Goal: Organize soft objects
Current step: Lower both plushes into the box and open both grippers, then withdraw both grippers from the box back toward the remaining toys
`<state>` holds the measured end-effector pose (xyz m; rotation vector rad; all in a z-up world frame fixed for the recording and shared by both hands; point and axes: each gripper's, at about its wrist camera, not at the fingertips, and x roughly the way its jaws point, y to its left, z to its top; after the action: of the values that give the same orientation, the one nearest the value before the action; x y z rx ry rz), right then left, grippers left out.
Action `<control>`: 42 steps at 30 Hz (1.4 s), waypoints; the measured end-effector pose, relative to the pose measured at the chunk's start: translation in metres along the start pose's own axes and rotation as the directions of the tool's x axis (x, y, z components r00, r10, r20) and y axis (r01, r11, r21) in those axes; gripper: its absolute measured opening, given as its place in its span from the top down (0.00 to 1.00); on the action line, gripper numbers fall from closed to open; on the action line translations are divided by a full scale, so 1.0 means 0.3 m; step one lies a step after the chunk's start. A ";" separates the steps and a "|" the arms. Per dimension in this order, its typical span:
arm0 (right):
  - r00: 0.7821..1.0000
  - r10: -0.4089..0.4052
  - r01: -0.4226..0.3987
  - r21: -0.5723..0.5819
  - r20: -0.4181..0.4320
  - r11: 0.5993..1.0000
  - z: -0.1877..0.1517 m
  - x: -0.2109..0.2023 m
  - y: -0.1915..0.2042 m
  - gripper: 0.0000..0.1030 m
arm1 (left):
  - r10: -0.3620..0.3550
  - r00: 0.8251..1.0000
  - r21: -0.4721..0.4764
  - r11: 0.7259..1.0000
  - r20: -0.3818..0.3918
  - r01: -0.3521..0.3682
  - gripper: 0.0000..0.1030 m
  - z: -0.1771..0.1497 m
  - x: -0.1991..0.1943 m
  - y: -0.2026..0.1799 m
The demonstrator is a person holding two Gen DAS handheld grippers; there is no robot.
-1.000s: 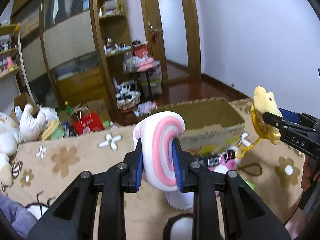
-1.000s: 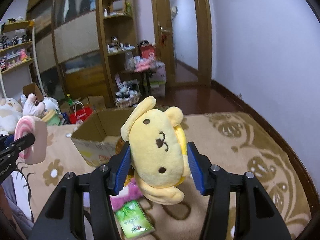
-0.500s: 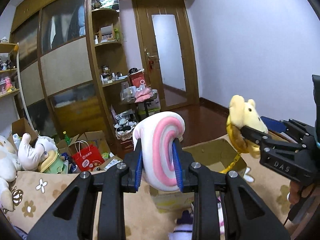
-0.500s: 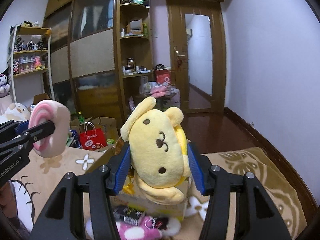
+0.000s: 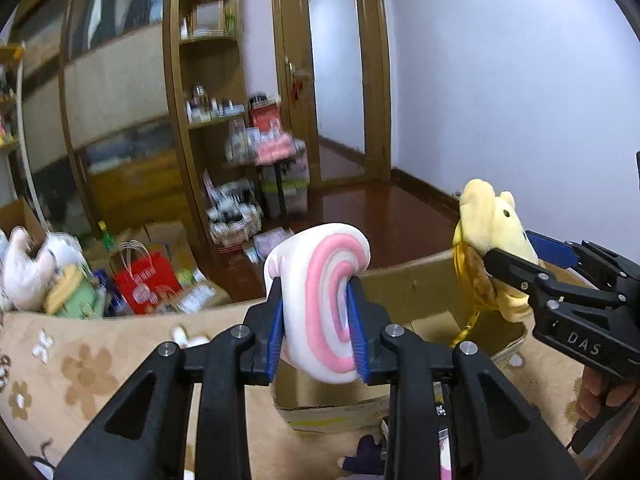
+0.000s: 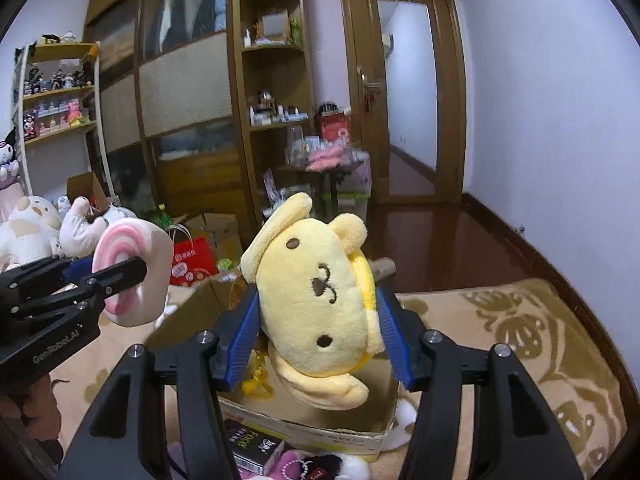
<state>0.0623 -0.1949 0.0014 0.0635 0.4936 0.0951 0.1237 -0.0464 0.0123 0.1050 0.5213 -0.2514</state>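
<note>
Two soft toys ride high so we can drop them into the cardboard box (image 6: pixel 308 426) below; our left gripper (image 5: pixel 318 330) pinches the pink-swirl plush (image 5: pixel 320 300); our right gripper (image 6: pixel 320 340) clamps the yellow dog plush (image 6: pixel 316 296), both over its open top.

1. Left gripper (image 5: pixel 316 332): matte black frame, two angular fingers, blue ribbed pads (image 5: pixel 275 328), silver round screw heads along the arms. White lettering "GenRobot.AI" on its side in the right wrist view.
2. Right gripper (image 6: pixel 318 344): same black build, blue ribbed pads (image 6: pixel 394 340), silver screws. White letters "DAS" on its side in the left wrist view.
</note>
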 end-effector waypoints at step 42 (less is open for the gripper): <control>0.990 0.019 -0.009 0.073 -0.143 0.997 -0.153 -0.125 -0.038 0.02 | 0.060 0.974 0.035 0.998 -0.218 -0.053 0.05 -0.132 -0.097 -0.003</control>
<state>0.0085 -0.2086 -0.0223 0.1312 0.6402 0.0962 0.0802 -0.0348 -0.0073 0.1771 0.7334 -0.1928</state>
